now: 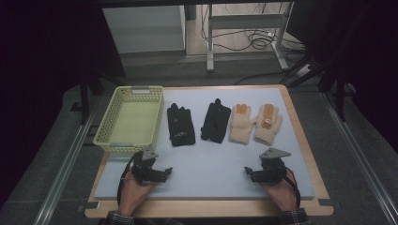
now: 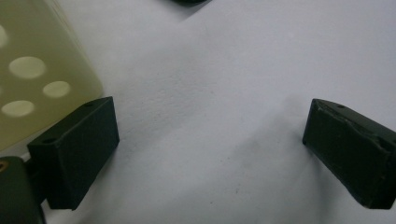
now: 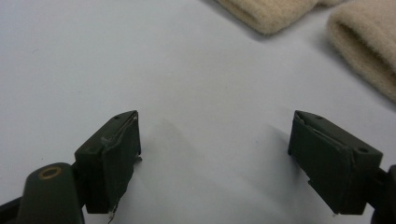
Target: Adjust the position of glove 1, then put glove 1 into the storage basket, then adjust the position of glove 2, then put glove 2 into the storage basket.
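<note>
Bare mat [image 1: 211, 164] lies open ahead; the basket [image 1: 112, 140] crowds the left hand-held gripper [image 1: 165, 172].

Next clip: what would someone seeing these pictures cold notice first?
Four gloves lie in a row across the pale mat: two black gloves in the middle and a cream pair with orange fingertips to their right. A pale yellow basket with nothing in it sits at the far left. Near the front edge, the left gripper and the right gripper rest open, apart from everything.
</note>
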Demonstrator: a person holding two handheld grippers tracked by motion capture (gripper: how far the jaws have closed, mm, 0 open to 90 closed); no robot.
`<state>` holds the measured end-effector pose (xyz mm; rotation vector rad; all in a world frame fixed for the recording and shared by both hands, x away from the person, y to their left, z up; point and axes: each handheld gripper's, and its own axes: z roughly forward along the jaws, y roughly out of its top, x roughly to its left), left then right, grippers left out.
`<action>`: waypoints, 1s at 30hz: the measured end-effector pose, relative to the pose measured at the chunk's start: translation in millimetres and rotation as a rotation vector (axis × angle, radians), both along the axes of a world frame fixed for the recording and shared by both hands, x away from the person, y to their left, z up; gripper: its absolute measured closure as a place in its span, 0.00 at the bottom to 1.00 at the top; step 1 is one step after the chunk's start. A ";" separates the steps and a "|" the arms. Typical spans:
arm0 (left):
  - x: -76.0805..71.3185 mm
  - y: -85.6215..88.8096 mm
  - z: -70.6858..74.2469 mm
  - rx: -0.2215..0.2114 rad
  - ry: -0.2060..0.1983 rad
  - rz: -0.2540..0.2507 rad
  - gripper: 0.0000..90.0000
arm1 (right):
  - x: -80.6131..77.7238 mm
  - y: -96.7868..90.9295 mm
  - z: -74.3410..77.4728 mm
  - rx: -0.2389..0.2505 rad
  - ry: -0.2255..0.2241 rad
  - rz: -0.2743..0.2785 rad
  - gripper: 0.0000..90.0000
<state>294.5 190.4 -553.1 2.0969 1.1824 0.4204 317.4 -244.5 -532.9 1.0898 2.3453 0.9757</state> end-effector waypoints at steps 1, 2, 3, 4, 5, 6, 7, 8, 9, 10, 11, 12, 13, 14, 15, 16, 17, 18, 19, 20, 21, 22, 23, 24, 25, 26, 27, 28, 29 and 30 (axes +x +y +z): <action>-0.1 0.1 0.0 0.000 -0.001 0.000 0.04 | 0.0 -0.1 -0.1 0.001 0.000 0.000 0.18; -0.2 0.1 -0.1 0.000 -0.002 0.000 0.04 | 0.0 -0.1 -0.1 0.001 0.000 0.000 0.18; -0.3 0.0 0.0 0.000 -0.002 0.000 0.05 | -0.1 0.0 -0.1 0.000 0.000 0.000 0.18; -0.4 -0.1 0.0 0.000 -0.002 0.001 0.05 | -0.2 0.1 0.0 0.000 -0.001 -0.001 0.18; -0.4 0.0 0.0 0.000 -0.003 0.000 0.05 | -0.2 0.1 0.0 0.001 -0.001 -0.004 0.18; -0.5 -0.1 -0.1 0.000 -0.003 0.001 0.05 | -0.2 0.1 0.0 0.001 -0.001 -0.004 0.18; -0.5 -0.1 -0.1 0.000 -0.004 0.001 0.05 | -0.3 0.1 0.0 0.001 -0.001 -0.005 0.18; -0.3 0.2 0.0 0.002 -0.005 -0.002 0.05 | -0.2 0.0 0.0 0.002 -0.001 -0.005 0.18; -0.4 0.1 -0.1 -0.001 -0.004 0.001 0.05 | -0.3 0.1 0.1 0.003 -0.001 -0.007 0.19; -0.3 0.2 0.0 0.001 -0.005 -0.001 0.05 | -0.2 0.0 0.1 0.005 -0.001 -0.008 0.19; -0.5 -0.1 0.0 -0.001 -0.004 0.001 0.05 | -0.1 -0.3 0.2 0.007 0.000 -0.008 0.19; -0.5 -0.1 0.0 0.000 -0.004 0.001 0.05 | -0.2 -0.4 0.3 0.008 0.000 -0.010 0.19; -0.4 0.2 0.0 0.001 -0.005 -0.001 0.05 | -0.4 -0.1 0.4 0.008 0.000 -0.014 0.19; -0.4 0.3 -0.1 0.000 -0.005 -0.001 0.05 | -0.5 0.2 0.6 0.008 -0.001 -0.017 0.20; -0.4 0.1 0.0 0.002 -0.006 -0.001 0.05 | -0.4 0.3 0.8 0.009 -0.001 -0.021 0.20; -0.4 0.3 0.0 0.001 -0.005 -0.001 0.05 | -0.2 0.4 1.0 0.010 -0.002 -0.026 0.21; -0.4 0.3 0.0 0.001 -0.005 -0.001 0.05 | 0.1 0.3 1.6 0.015 0.001 -0.029 0.23; -0.4 0.3 0.0 0.001 -0.006 -0.001 0.05 | 0.5 0.0 2.0 0.020 0.003 -0.030 0.23; -0.4 0.3 0.0 0.002 -0.006 -0.002 0.05 | 1.5 -0.5 3.3 0.034 0.013 -0.034 0.24; -0.5 0.3 0.0 0.001 -0.006 -0.001 0.05 | 2.1 -0.7 4.0 0.038 0.013 -0.035 0.24; -0.5 0.2 0.0 0.002 -0.006 -0.001 0.05 | 2.6 -0.6 5.1 0.043 0.010 -0.036 0.24; -0.5 0.3 0.0 0.001 -0.006 -0.001 0.05 | 3.0 -0.6 6.2 0.044 0.009 -0.035 0.24; -0.6 0.2 0.0 0.003 -0.006 -0.001 0.05 | 3.8 -0.3 7.6 0.053 0.015 -0.033 0.24; -0.6 0.3 0.0 0.003 -0.006 -0.001 0.05 | 4.9 0.7 8.9 0.064 0.025 -0.027 0.24; -0.5 0.4 0.0 0.002 -0.006 -0.001 0.05 | 5.5 1.7 9.6 0.065 0.031 -0.023 0.24; -0.5 0.4 0.0 0.001 -0.006 -0.001 0.05 | 6.0 3.2 10.5 0.058 0.030 -0.020 0.24; -0.5 0.3 0.0 0.002 -0.006 -0.001 0.05 | 7.1 5.6 11.1 0.046 0.030 -0.014 0.24; -0.6 0.3 0.0 0.002 -0.006 -0.001 0.05 | 7.8 7.0 10.9 0.051 0.027 -0.012 0.24; -0.5 0.6 0.2 0.006 -0.005 -0.004 0.05 | 8.5 7.8 11.3 0.049 0.028 -0.009 0.24; -0.6 0.6 0.1 0.005 -0.005 -0.004 0.05 | 9.6 9.3 11.5 0.055 0.026 -0.005 0.24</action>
